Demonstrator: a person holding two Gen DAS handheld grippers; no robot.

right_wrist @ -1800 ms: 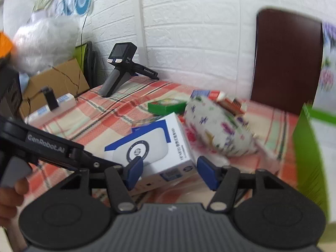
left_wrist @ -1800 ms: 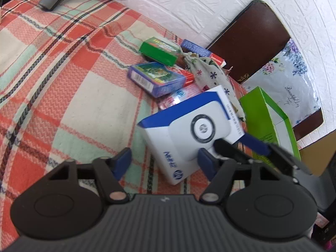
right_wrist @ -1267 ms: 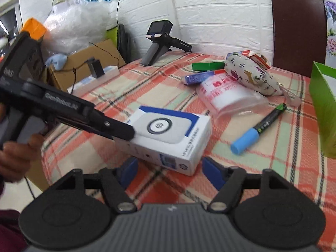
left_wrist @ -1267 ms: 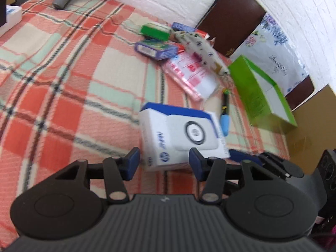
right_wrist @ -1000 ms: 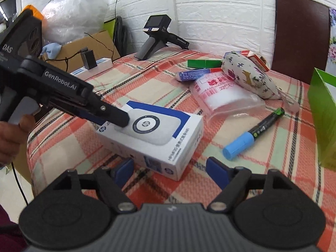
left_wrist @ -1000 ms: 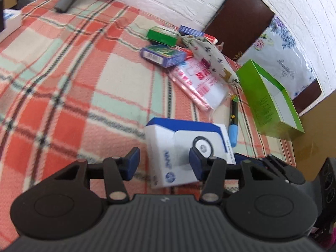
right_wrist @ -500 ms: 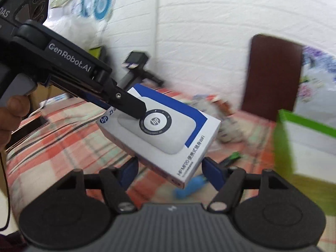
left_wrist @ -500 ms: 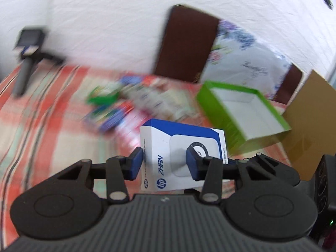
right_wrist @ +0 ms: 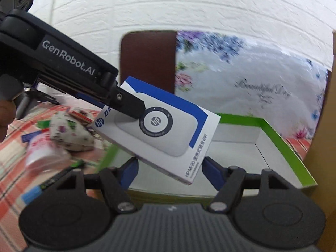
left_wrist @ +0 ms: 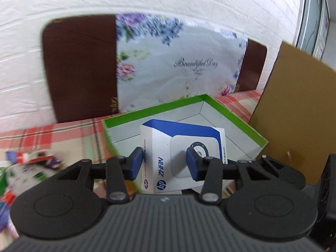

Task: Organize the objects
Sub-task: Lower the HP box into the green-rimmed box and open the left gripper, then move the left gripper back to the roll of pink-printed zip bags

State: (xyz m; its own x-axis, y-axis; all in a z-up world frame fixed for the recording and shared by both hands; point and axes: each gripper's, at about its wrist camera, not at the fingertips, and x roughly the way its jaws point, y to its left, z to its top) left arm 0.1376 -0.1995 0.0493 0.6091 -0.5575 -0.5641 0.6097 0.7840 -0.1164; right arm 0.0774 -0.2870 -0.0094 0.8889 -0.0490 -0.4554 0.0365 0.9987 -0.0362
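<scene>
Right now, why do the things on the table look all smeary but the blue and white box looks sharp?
In both wrist views the blue and white box is crisp, gripped by the left gripper; it fills the middle. In the right wrist view the patterned pouch and marker are smeared by motion blur; the fisheye bends the white brick wall.

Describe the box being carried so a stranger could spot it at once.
Find the green-rimmed open tray by the plaid tablecloth. Held above it in the left tool is a white HP box, alone in bearing a blue corner band and a round logo ring.
</scene>
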